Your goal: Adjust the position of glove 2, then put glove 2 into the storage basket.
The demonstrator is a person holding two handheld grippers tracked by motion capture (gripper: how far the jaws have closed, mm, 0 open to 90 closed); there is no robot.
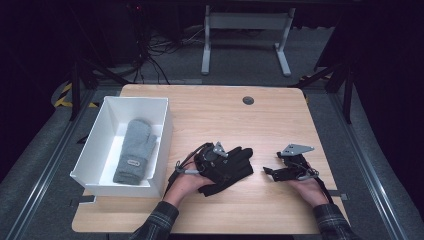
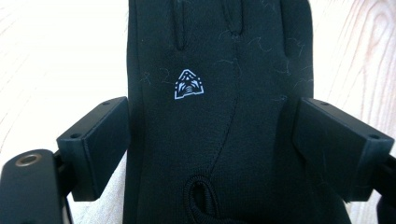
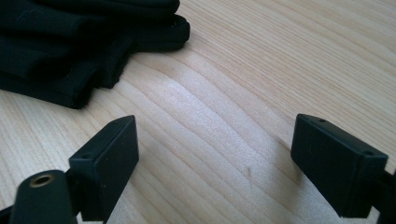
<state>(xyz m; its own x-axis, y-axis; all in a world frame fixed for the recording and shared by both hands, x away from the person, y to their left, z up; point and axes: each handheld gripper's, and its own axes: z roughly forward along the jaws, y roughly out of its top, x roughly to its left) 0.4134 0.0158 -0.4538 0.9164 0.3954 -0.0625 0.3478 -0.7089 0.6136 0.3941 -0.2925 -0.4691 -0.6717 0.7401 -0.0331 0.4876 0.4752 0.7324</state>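
Observation:
A black glove point(image 1: 231, 169) lies flat on the wooden table point(image 1: 270, 120), fingers pointing right. In the left gripper view the black glove point(image 2: 219, 116) carries a small white logo and spreads between the two wide-apart jaws. My left gripper point(image 1: 216, 161) hovers over the glove's cuff end, open, its jaws straddling the fabric. My right gripper point(image 1: 272, 171) rests open just right of the glove's fingertips, with bare wood between its jaws. The glove's fingers point(image 3: 93, 42) lie at the upper left in the right gripper view. A grey mitten point(image 1: 135, 150) lies inside the white box point(image 1: 165, 135).
The white box stands on the table's left side. A round dark grommet point(image 1: 248, 100) sits near the far edge. Beyond the table are cables and a white desk frame point(image 1: 245, 35) on the floor.

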